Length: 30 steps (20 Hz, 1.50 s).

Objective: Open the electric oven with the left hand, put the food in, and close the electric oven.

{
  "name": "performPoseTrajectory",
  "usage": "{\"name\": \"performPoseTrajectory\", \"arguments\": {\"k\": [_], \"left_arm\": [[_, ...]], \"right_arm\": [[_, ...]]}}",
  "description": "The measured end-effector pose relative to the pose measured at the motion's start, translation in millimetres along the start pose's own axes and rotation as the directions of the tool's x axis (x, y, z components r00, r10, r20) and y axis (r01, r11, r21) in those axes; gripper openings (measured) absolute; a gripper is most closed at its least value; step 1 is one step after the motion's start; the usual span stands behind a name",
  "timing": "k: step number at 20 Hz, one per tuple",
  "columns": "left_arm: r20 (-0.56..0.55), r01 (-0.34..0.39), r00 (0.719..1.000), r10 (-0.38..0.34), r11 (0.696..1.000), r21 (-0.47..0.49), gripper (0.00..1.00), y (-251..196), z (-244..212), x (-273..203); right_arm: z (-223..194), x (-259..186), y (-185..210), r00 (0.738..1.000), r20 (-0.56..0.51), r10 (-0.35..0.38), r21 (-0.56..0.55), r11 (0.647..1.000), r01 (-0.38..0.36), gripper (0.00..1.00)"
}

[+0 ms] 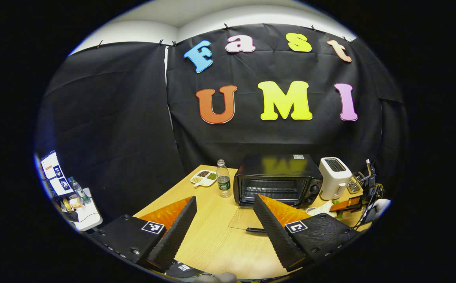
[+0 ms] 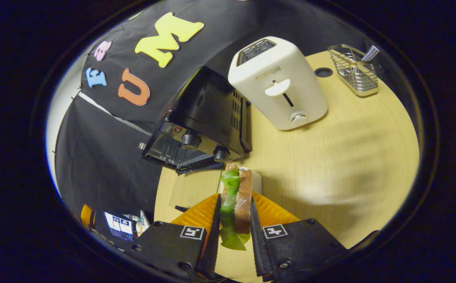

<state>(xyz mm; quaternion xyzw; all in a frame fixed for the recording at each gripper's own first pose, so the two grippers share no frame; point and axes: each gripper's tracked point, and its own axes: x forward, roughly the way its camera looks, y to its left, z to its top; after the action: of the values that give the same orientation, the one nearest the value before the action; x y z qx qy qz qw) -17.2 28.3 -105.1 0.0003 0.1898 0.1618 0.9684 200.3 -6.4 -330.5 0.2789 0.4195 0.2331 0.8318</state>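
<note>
Between the fingers of the right gripper [image 2: 234, 232], a sandwich of brown bread with a green lettuce leaf [image 2: 236, 204] is clamped upright, both fingers pressed against its sides, above the pale wooden table [image 2: 342, 157]. Just beyond it, a small white plate [image 2: 256, 179] is seen on the table, and farther off the black electric oven [image 1: 277, 179] with its glass door [image 1: 243, 218] folded down flat towards the near edge. Two round knobs [image 2: 191, 140] are counted on the oven's front panel, and a wire rack is visible inside through the opening. One cream-white plastic toaster [image 2: 279, 84] is placed just right of the oven, and one wire metal basket [image 2: 353, 70] stands farther right. To the oven's left, one clear plastic water bottle with a green label [image 1: 223, 179] and one white divided dish of seeds [image 1: 203, 177] are set near the far edge. The left gripper [image 1: 225, 230] is held wide apart and empty over the near part of the table. Black cloth is hung behind the table as the booth's wall [image 1: 106, 129], with white wall above. A small white side stand with oddments [image 1: 84, 212] is seen far left.
</note>
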Motion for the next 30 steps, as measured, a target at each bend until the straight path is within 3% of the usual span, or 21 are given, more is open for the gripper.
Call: {"name": "performPoseTrajectory", "arguments": {"k": [5, 8, 13, 18, 21, 25, 28, 30], "left_arm": [[-0.003, 0.097, 0.995, -0.097, 0.995, 0.036, 0.96, 15, -18, 4], [-0.02, 0.179, 0.984, -0.178, 0.982, 0.06, 0.96, 24, -29, 5], [-0.048, 0.272, 0.962, -0.268, 0.956, 0.111, 0.96, 46, -37, 5], [-0.034, 0.34, 0.94, -0.339, 0.929, 0.145, 0.96, 54, -29, 10], [-0.052, 0.367, 0.93, -0.364, 0.92, 0.14, 0.96, 56, -33, 13], [-0.083, 0.36, 0.933, -0.351, 0.919, 0.161, 0.96, 71, -44, 19], [-0.095, 0.35, 0.936, -0.338, 0.921, 0.174, 0.96, 83, -52, 23], [-0.102, 0.344, 0.938, -0.33, 0.921, 0.182, 0.96, 88, -58, 24]], "right_arm": [[11, -32, 64, 0.989, 0.15, 0.001, -0.014, 1.0, 0.001, 0.41], [10, -35, 114, 0.967, 0.25, 0.048, 0.008, 0.999, -0.051, 0.41], [-3, 0, 159, 0.917, 0.398, 0.029, 0.171, 0.98, -0.105, 0.41], [-18, 41, 176, 0.837, 0.543, -0.069, 0.32, 0.939, -0.13, 0.41], [-21, 68, 189, 0.777, 0.624, -0.089, 0.389, 0.897, -0.209, 0.4], [-26, 117, 198, 0.778, 0.619, -0.108, 0.455, 0.857, -0.243, 0.41], [-13, 145, 189, 0.749, 0.639, -0.176, 0.504, 0.831, -0.235, 0.4], [-2, 165, 181, 0.739, 0.636, -0.221, 0.555, 0.796, -0.24, 0.41]]}}
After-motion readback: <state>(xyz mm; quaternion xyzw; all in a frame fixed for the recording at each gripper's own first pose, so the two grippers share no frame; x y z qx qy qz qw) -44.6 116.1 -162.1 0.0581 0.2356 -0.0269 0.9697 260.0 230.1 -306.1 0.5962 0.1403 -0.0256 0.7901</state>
